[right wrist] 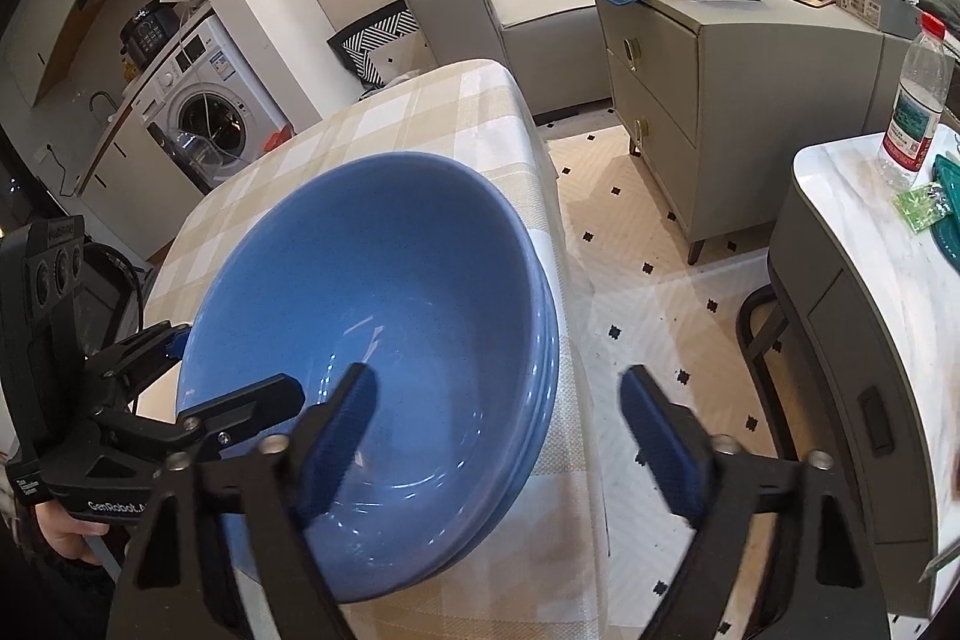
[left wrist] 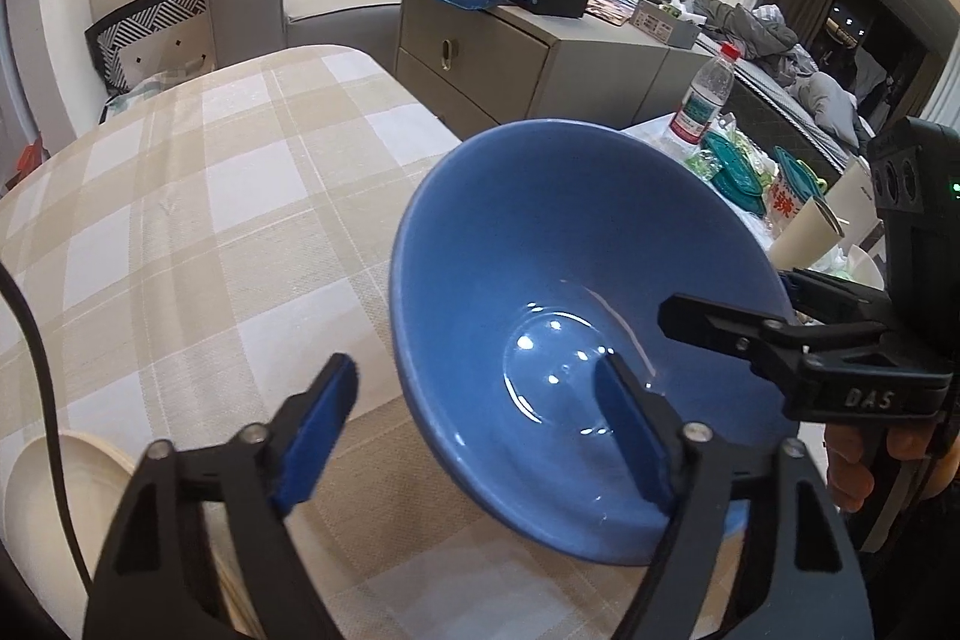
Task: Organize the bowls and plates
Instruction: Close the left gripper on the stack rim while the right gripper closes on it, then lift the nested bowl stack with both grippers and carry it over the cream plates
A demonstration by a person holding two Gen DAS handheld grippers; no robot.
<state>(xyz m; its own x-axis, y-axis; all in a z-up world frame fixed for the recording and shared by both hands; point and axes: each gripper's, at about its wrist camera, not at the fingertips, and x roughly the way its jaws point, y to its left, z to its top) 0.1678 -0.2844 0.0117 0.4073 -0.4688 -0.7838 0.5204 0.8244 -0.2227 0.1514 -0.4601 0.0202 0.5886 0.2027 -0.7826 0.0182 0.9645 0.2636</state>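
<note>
1. on the checked bench [left wrist: 180, 220], near the edge that faces the grey cabinet [right wrist: 690, 100], sits the blue bowl [left wrist: 540, 280]; the right wrist view shows more rims under it, so it looks like the top of a small stack of like bowls.
2. the left hand-held gripper [left wrist: 480, 424] straddles the bowl's near-left rim: one blue pad is inside the bowl, the other outside over the bench cloth. its jaws are apart and no pad presses on the wall.
3. the right hand-held gripper [right wrist: 498, 430] straddles the opposite rim in the same way: one pad inside the bowl, one outside beyond the bench edge. it too is parted and grips nothing.
4. a pale plate [left wrist: 66, 496] lies on the bench just left of the bowl, partly under the left hand-held gripper.
5. the step in hand seems to be pinching the bowl at two rims. to do it well, seat each inner pad flat on the sloping wall, close both sides evenly, and catch only the rim meant to be lifted.
6. the glaze looks slick; a shallow pinch could slip, and the bowl sits close to the bench edge, so lift level.
</note>
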